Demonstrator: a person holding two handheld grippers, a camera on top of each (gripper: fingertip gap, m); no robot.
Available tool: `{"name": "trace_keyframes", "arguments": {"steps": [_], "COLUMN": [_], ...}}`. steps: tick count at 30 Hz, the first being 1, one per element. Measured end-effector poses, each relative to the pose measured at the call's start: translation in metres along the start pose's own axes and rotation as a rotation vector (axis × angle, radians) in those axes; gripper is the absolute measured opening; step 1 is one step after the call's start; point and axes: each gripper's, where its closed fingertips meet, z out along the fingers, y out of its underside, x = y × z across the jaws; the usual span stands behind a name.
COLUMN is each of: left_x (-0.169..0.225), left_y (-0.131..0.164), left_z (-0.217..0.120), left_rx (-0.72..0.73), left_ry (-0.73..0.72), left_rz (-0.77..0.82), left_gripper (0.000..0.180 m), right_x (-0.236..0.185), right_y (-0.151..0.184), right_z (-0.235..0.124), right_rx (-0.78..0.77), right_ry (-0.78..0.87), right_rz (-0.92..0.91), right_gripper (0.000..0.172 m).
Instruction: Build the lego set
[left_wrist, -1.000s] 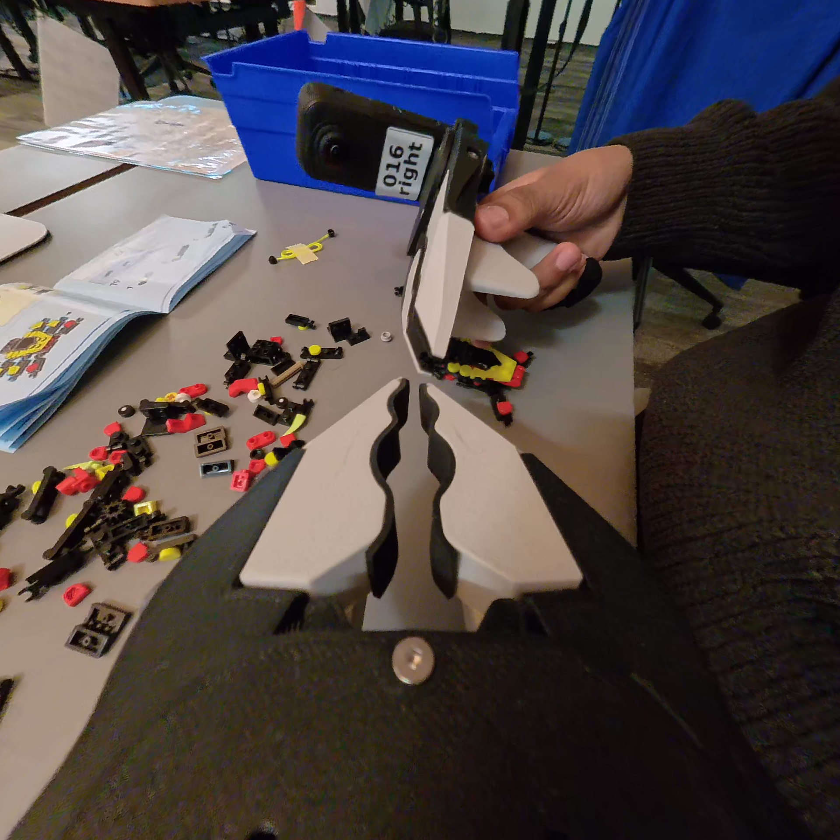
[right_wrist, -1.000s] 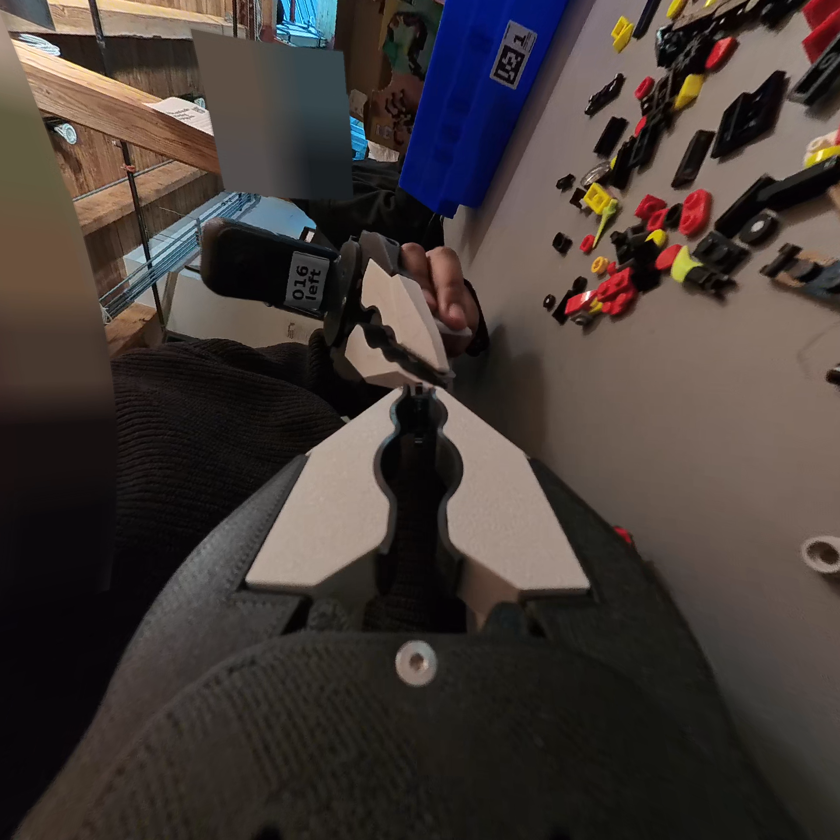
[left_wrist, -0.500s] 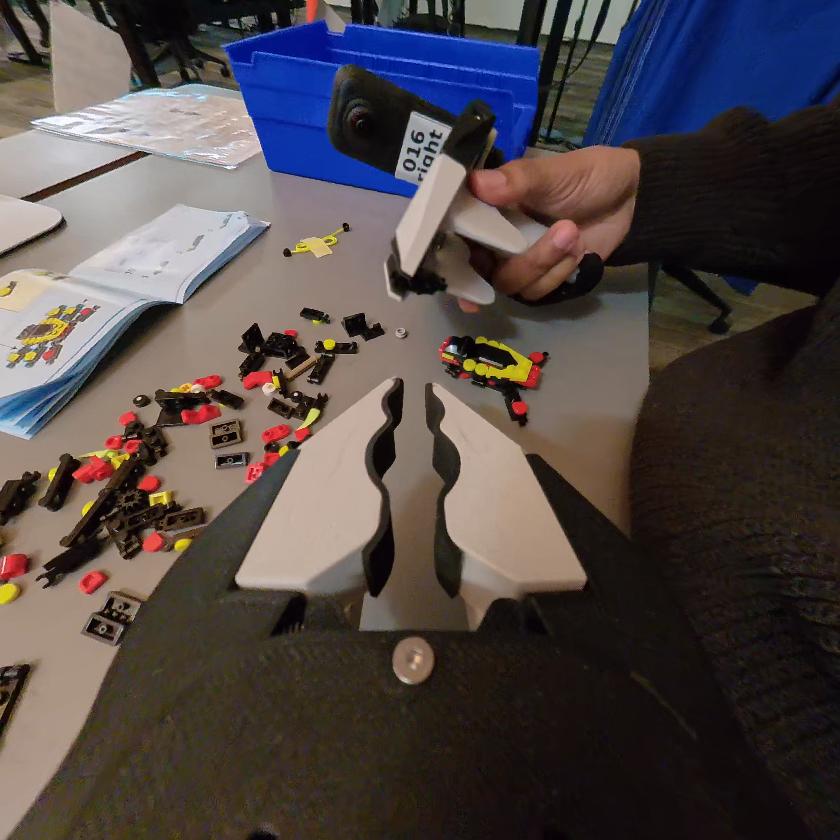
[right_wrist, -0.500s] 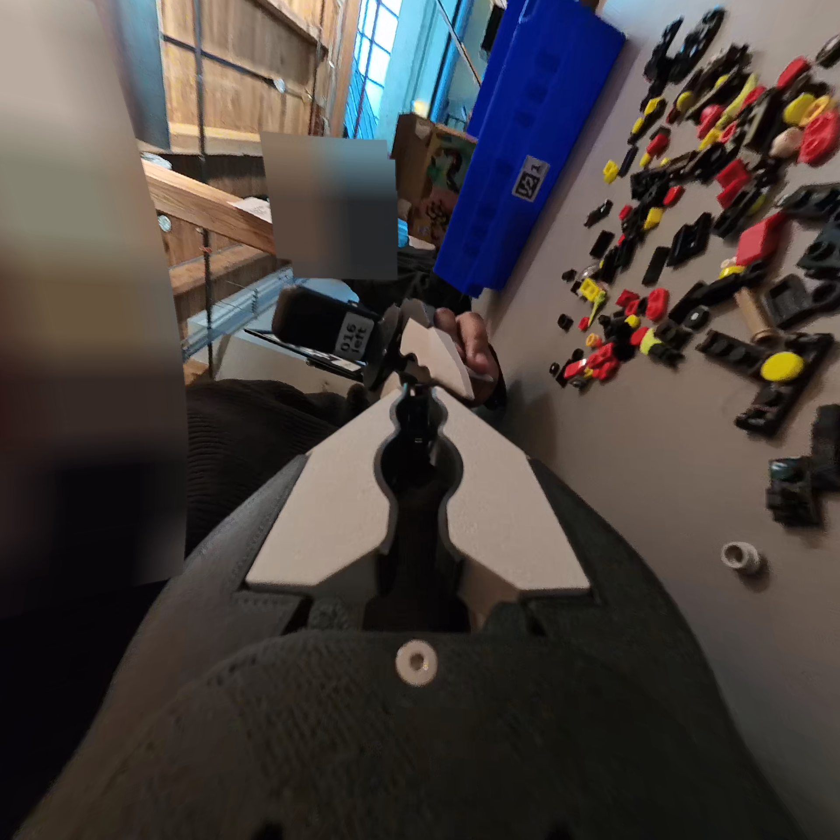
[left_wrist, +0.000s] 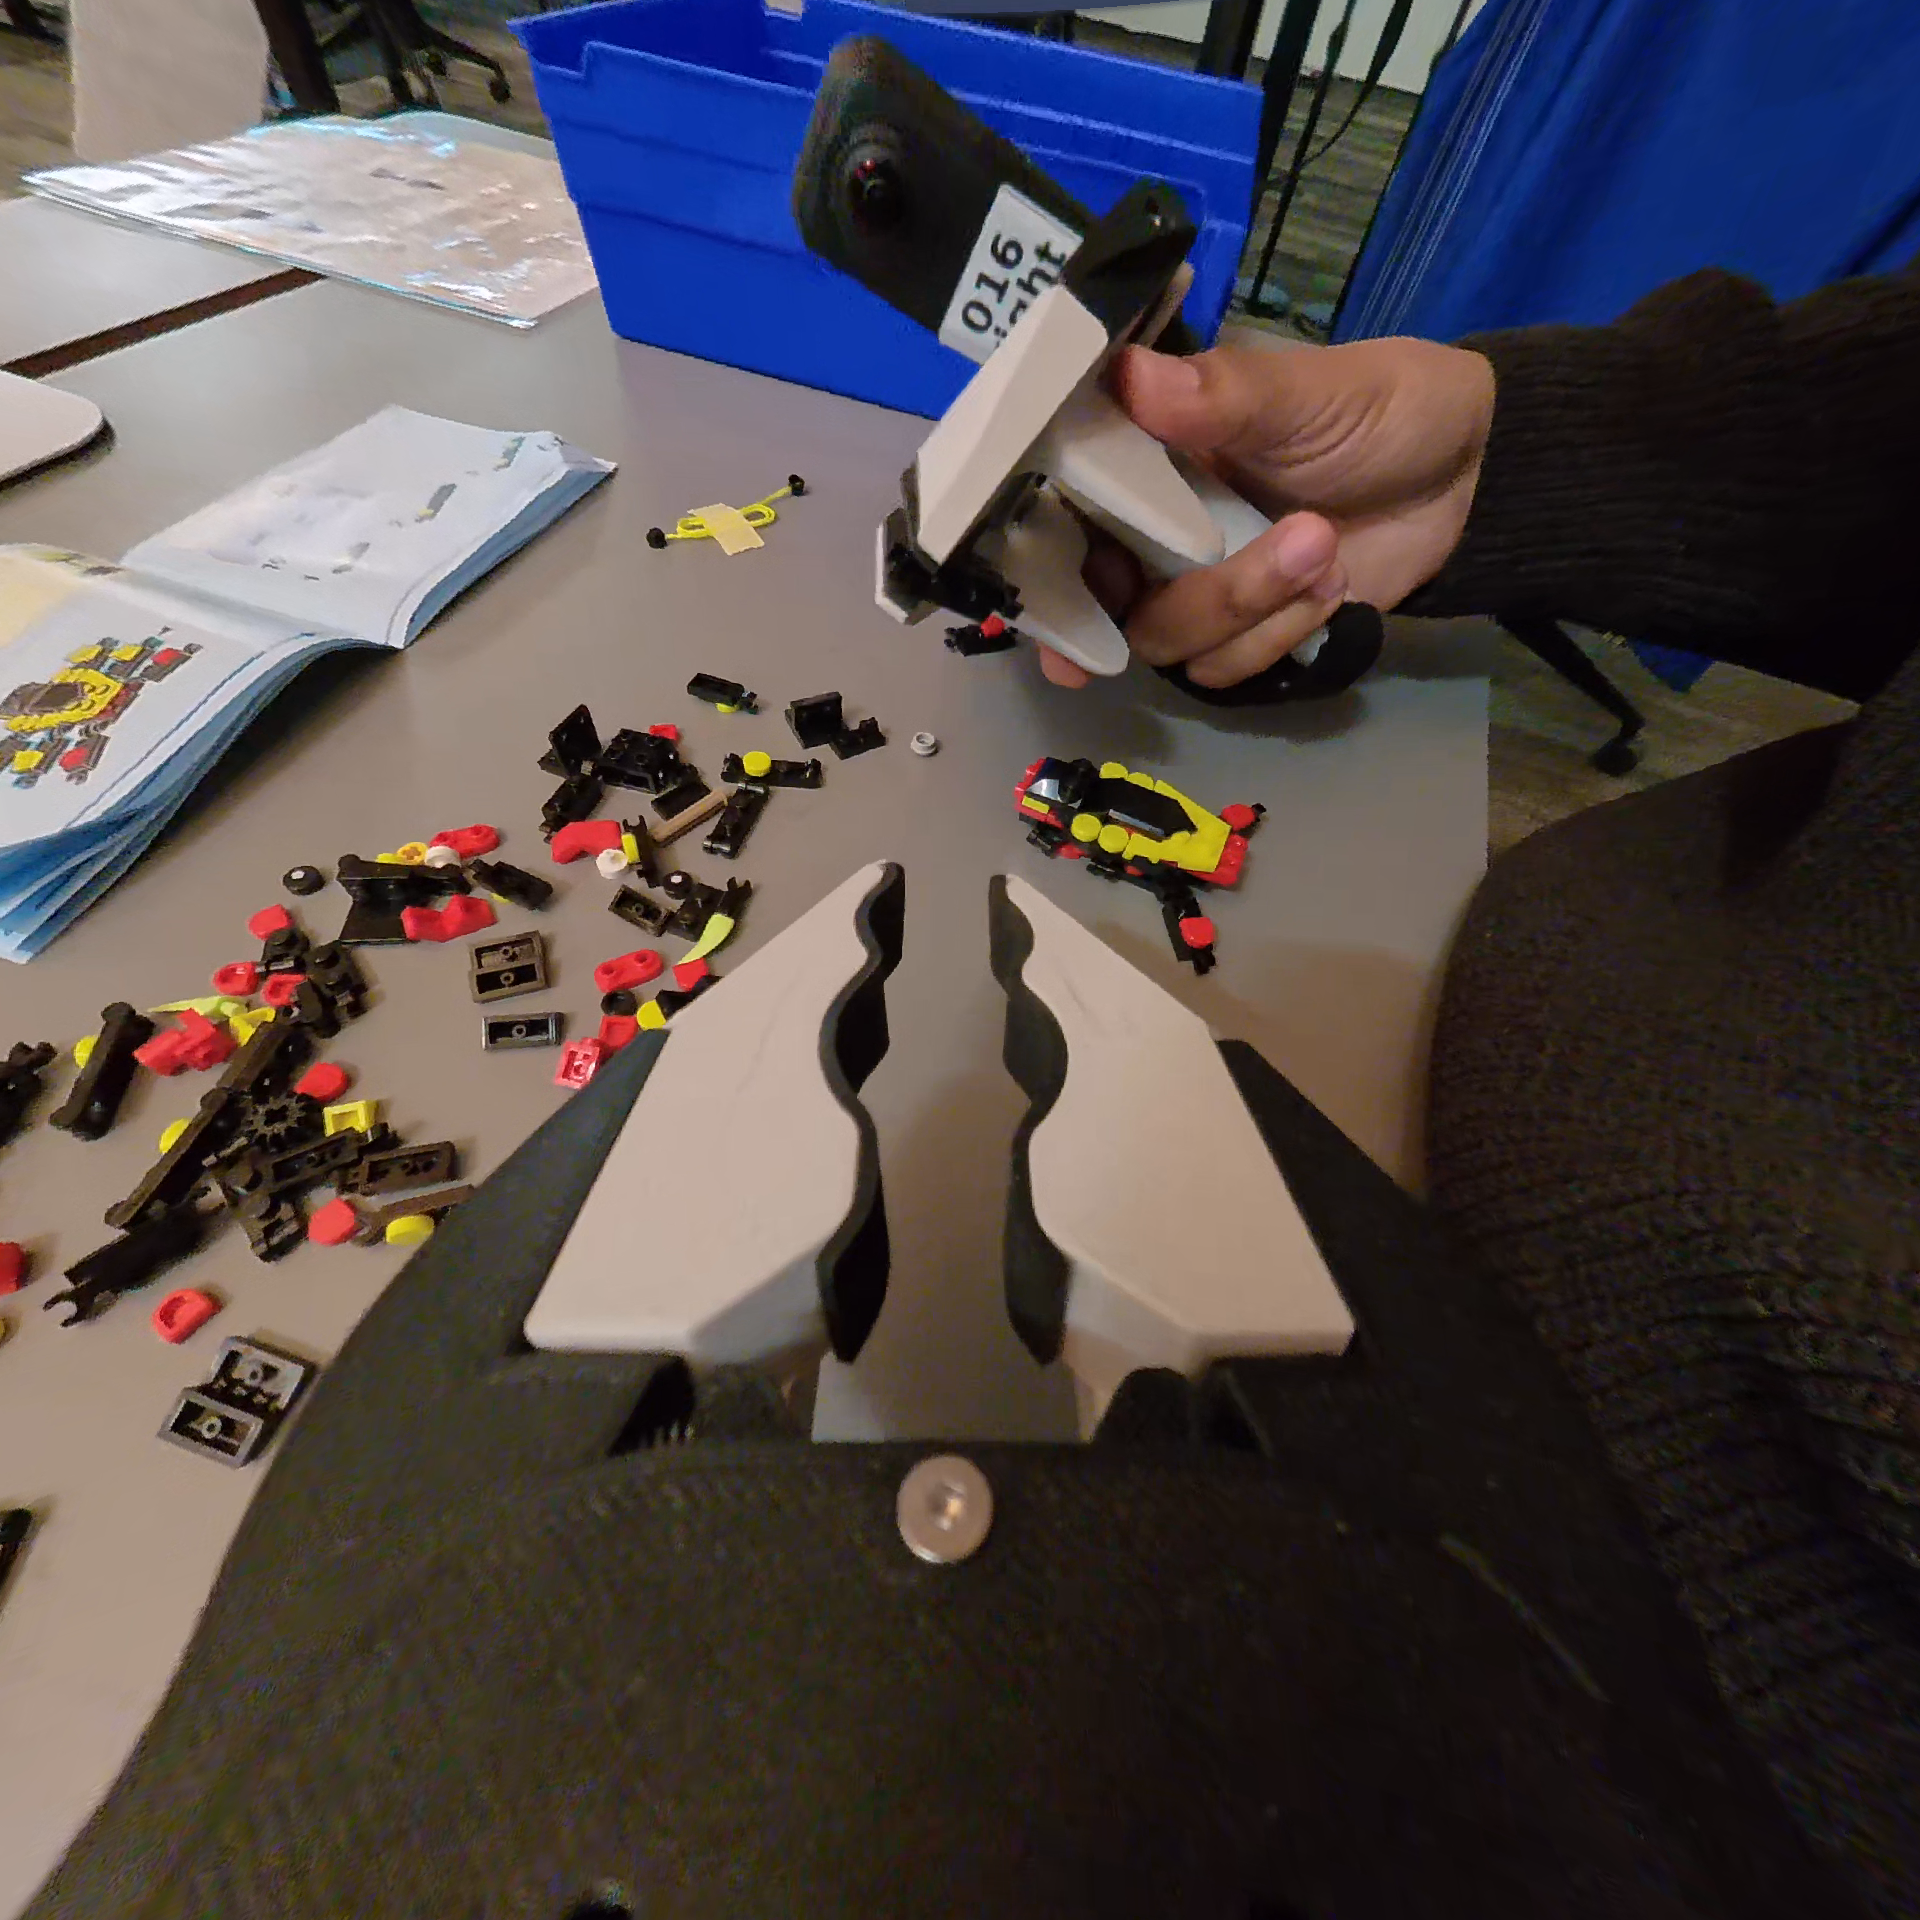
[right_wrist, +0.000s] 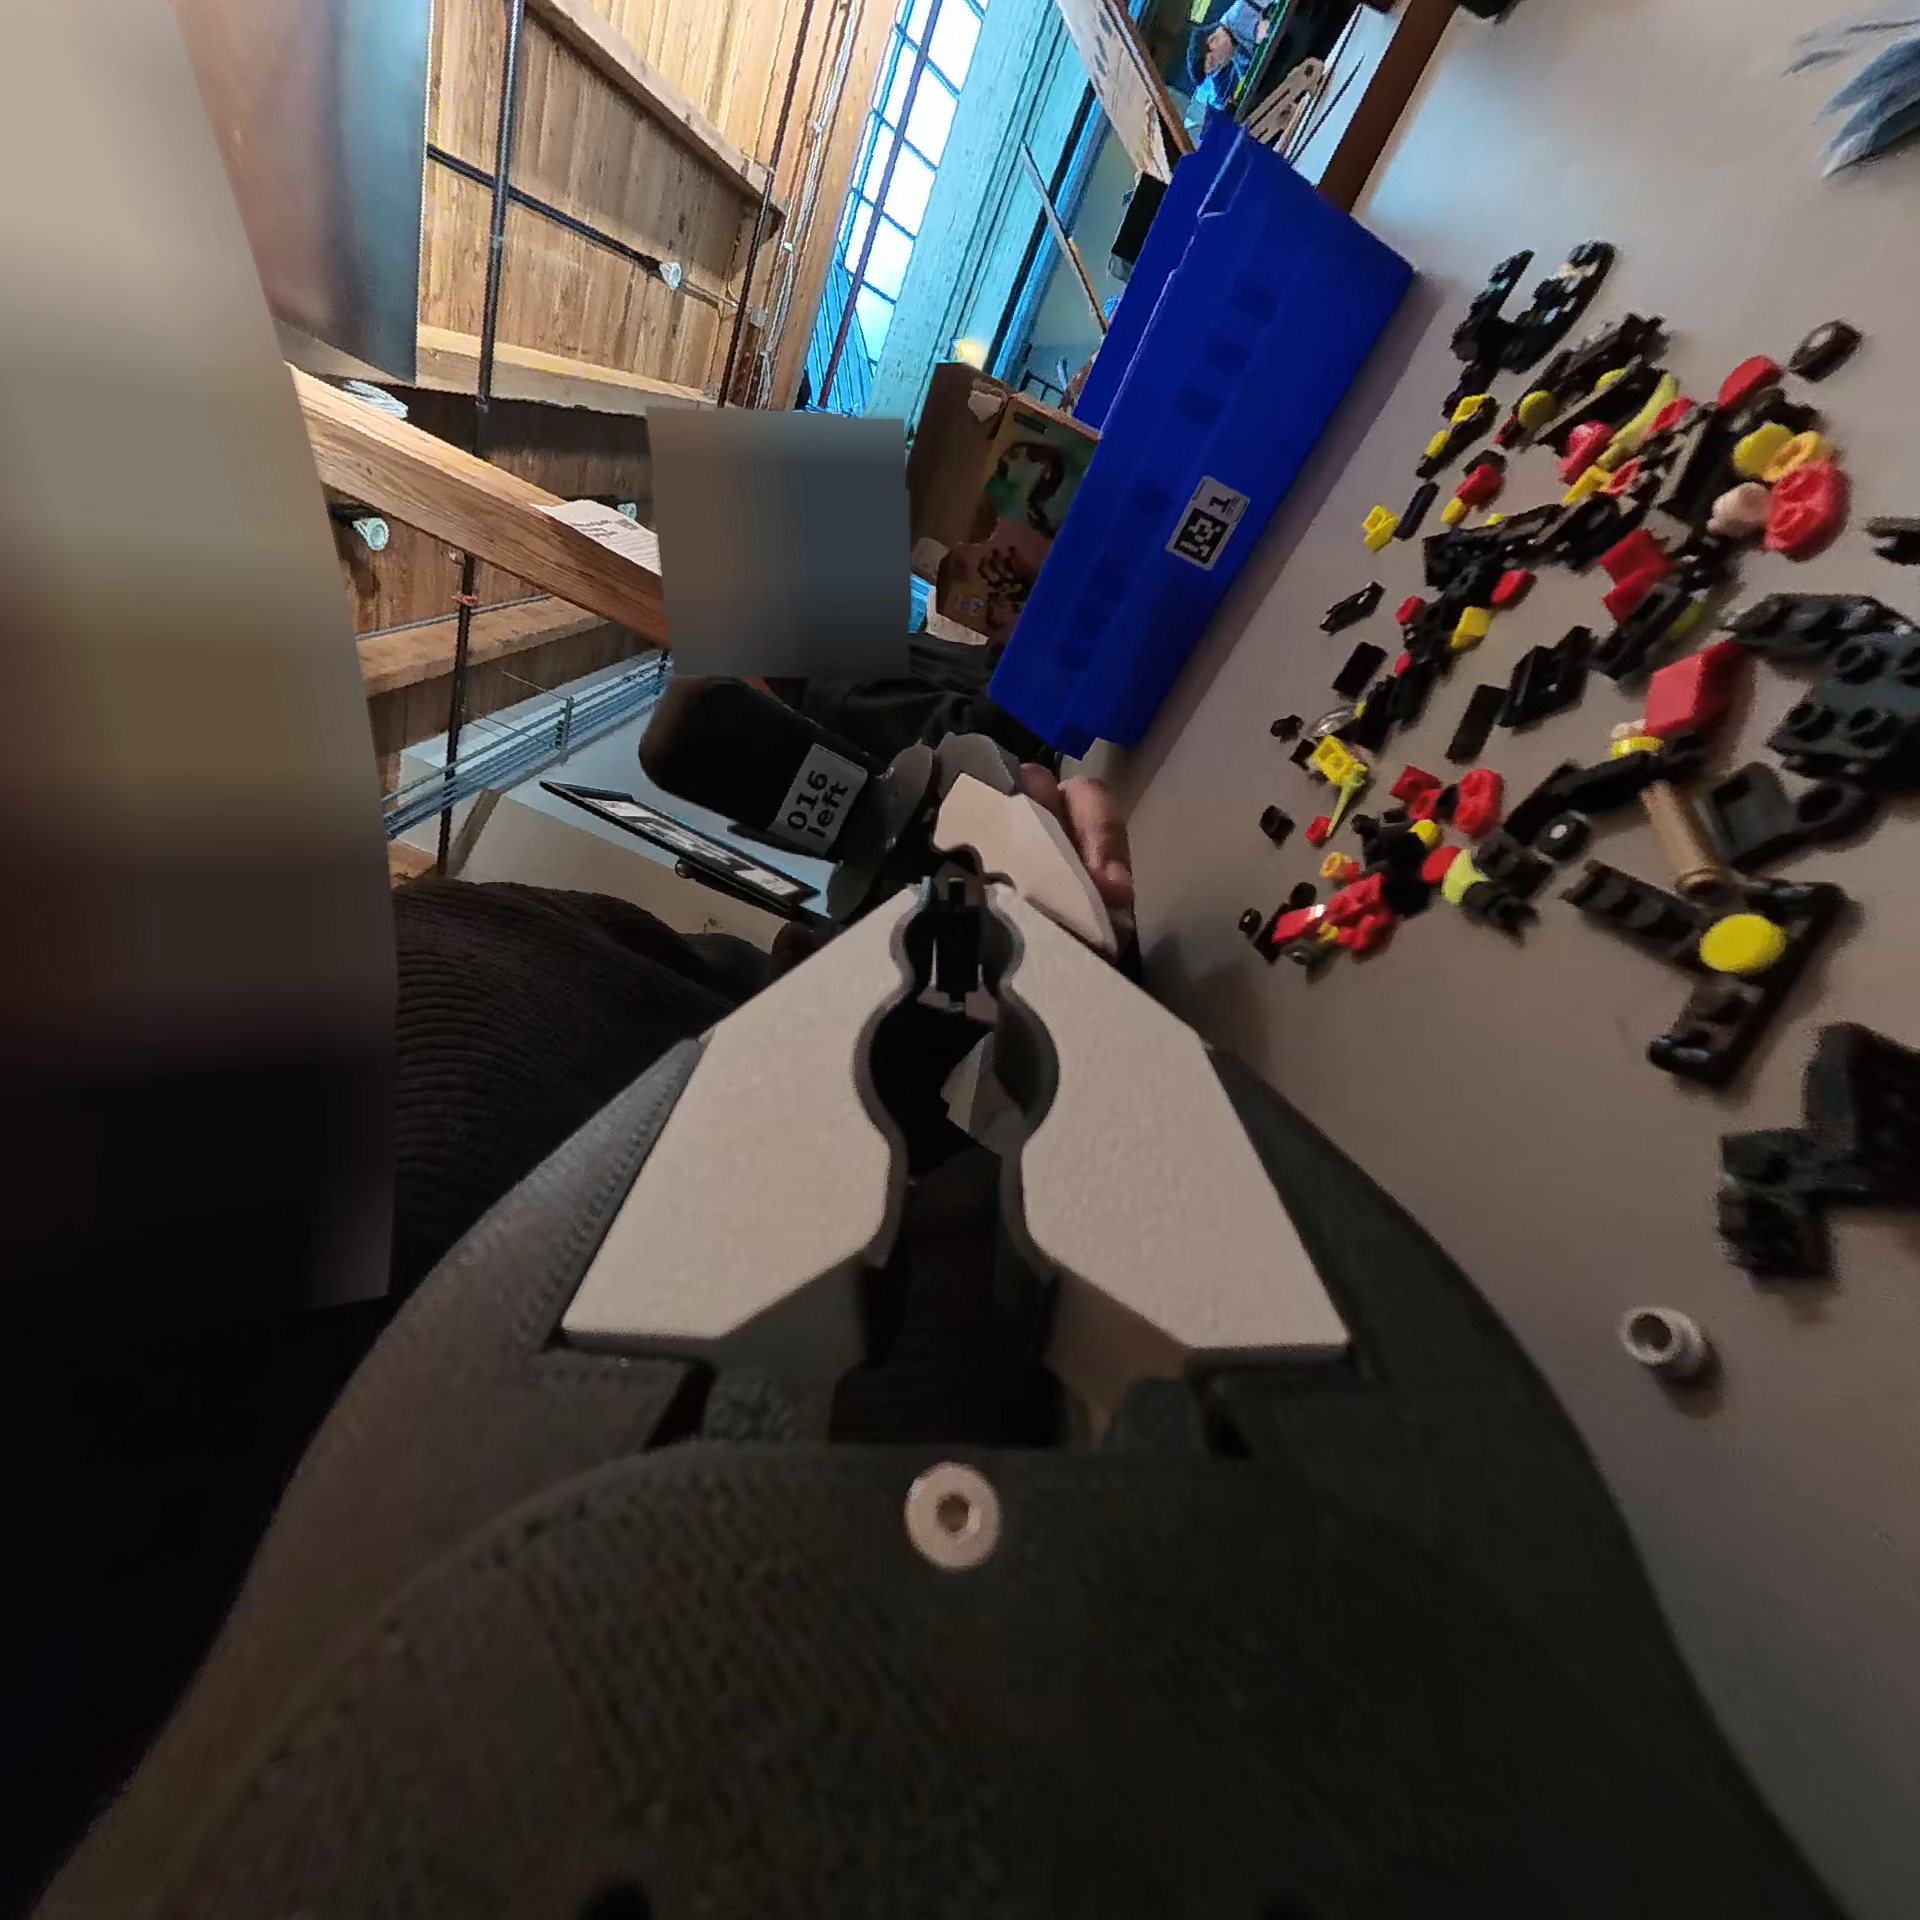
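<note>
Grey counter strewn with small black, red and yellow bricks; part-built red, yellow and black brick model near right edge. Right gripper raised above, fingers pinching small black brick piece. Left gripper spread, empty. Best kept pinched firm, lowered squarely.

Even, soft indoor light falls on the grey table, faint shadows under the scattered bricks, while the right wrist view shows bright window glare, motion blur over bricks, and wide-angle bending at edges
</note>
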Motion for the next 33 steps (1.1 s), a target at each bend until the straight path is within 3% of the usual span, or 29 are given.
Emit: {"name": "trace_keyframes", "arguments": {"steps": [9, 17, 22, 33], "left_x": [0.008, 0.022, 0.021, 0.031], "left_y": [-0.005, -0.022, -0.037, -0.041], "left_z": [0.007, 0.007, 0.000, 0.002], "left_rx": [0.007, 0.089, 0.180, 0.194], "left_ry": [-0.075, 0.109, 0.202, 0.326], "left_rz": [0.088, -0.276, -0.505, -0.649], "left_gripper": [0.015, 0.033, 0.036, 0.030], "right_x": [-0.013, -0.028, -0.032, -0.027], "right_y": [0.006, 0.006, 0.000, 0.010], "right_z": [0.009, 0.015, 0.019, 0.035], "right_rx": [-0.024, -0.015, 0.031, 0.001], "right_ry": [0.008, 0.005, 0.022, 0.097], "right_rz": [-0.122, -0.281, -0.336, -0.435], "right_gripper": [0.005, 0.006, 0.005, 0.006]}}
